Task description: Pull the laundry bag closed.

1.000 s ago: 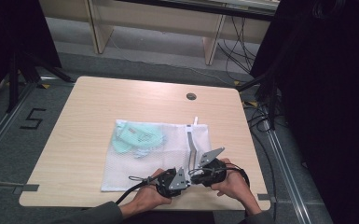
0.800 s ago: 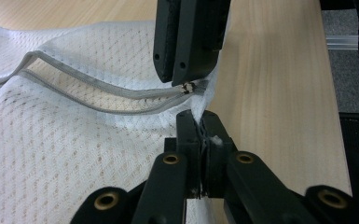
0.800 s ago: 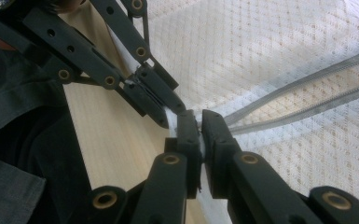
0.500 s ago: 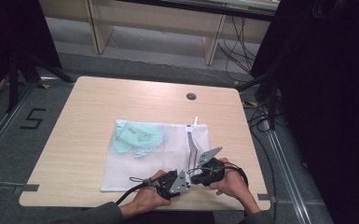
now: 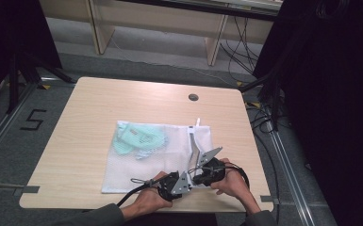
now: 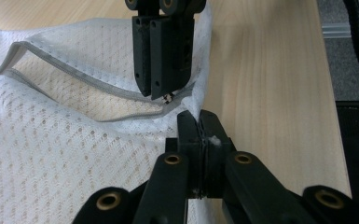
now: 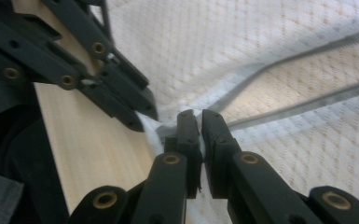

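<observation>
White mesh bag flat near tabletop front edge, greenish item inside, maybe cloth. Left hand-held gripper clamped on bag's corner; right hand-held gripper pinching mesh by zipper opening.

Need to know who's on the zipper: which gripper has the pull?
The right gripper: small metal pull at its fingers' tips. The left gripper pinches only the mesh bag corner.

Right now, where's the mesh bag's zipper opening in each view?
High view: zipper opening, right part of the mesh bag.
Left gripper view: left of centre, before the right claw.
Right gripper view: right side.
Shared landmark: the grey zipper edge.
</observation>
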Tool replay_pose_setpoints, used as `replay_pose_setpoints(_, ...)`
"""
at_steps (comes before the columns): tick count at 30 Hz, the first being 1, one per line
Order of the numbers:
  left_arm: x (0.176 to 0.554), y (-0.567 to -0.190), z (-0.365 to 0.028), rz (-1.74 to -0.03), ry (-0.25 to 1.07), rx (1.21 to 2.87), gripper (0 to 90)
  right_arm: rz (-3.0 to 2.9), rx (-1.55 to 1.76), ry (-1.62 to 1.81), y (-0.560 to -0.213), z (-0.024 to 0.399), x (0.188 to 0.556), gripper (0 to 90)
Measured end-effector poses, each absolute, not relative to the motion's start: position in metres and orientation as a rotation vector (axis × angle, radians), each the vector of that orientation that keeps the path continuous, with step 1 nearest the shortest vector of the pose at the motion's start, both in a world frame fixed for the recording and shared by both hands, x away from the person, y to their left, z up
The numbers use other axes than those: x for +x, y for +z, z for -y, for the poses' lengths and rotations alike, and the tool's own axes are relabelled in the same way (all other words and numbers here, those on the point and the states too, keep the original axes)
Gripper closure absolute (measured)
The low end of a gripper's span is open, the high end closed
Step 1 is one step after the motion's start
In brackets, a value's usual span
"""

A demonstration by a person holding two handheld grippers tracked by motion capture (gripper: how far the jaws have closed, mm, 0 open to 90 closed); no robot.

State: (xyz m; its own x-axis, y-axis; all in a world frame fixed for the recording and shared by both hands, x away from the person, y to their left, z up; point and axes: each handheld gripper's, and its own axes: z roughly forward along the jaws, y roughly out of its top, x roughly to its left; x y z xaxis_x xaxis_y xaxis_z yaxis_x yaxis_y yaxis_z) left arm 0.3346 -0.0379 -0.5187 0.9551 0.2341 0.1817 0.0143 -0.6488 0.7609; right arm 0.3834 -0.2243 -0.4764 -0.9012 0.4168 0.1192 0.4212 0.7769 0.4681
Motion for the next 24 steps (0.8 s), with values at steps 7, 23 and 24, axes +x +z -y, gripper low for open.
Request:
replay_pose_setpoints(7,0.335,-0.516,0.037,-0.173,0.349,2.256,88.7,2.954,-0.724,-0.78,-0.479,0.226,0.389,87.0)
replay_pose_setpoints(23,0.335,-0.514,0.033,-0.182,0.307,2.247,88.8,2.978,-0.735,-0.772,-0.479,0.226,0.399,87.0)
replay_pose_setpoints(24,0.334,-0.514,0.033,-0.192,0.306,2.237,88.7,2.953,-0.752,-0.77,-0.479,0.225,0.398,87.0)
